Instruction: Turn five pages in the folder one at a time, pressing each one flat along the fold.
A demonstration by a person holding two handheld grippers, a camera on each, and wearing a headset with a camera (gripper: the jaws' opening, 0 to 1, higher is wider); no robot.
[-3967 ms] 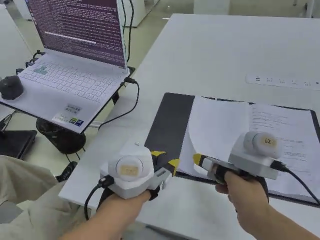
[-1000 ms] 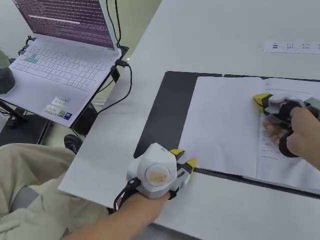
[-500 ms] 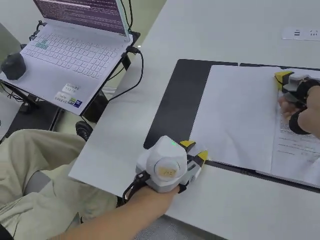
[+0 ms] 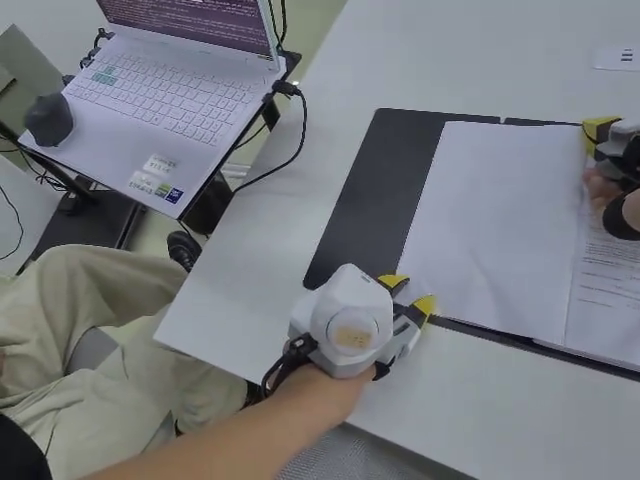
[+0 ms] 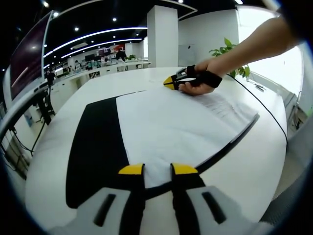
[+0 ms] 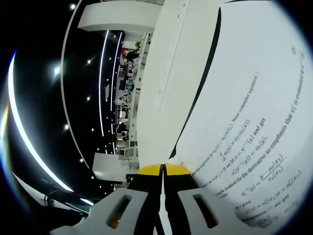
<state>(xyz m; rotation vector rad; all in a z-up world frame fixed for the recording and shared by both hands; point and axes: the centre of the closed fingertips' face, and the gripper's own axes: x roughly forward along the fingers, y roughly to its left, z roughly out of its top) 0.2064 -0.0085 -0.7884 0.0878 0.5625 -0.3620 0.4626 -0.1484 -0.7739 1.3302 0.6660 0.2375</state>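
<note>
An open folder lies on the white table, with its black inner cover (image 4: pixel 370 200) on the left. A blank turned page (image 4: pixel 500 220) lies flat on that cover, and a printed page (image 4: pixel 610 290) is on the right. My right gripper (image 4: pixel 600 130) is shut, and its yellow tips rest on the paper at the far end of the fold. In the right gripper view the closed tips (image 6: pixel 162 169) touch the printed page (image 6: pixel 244 122) by its edge. My left gripper (image 4: pixel 410 293) is at the folder's near left corner, open by a narrow gap (image 5: pixel 158 170). The blank page's corner (image 5: pixel 161 171) shows in that gap.
A white laptop (image 4: pixel 190 80) stands on a side stand to the left, with a black mouse (image 4: pixel 48 118) and a cable (image 4: pixel 270 150) running to the table edge. A power strip (image 4: pixel 620 57) lies at the far right. The person's knees are below the table's near edge.
The right gripper has gone from the page's near edge up along the fold to the folder's far end. The left gripper stays at the near left corner. The head camera has shifted.
</note>
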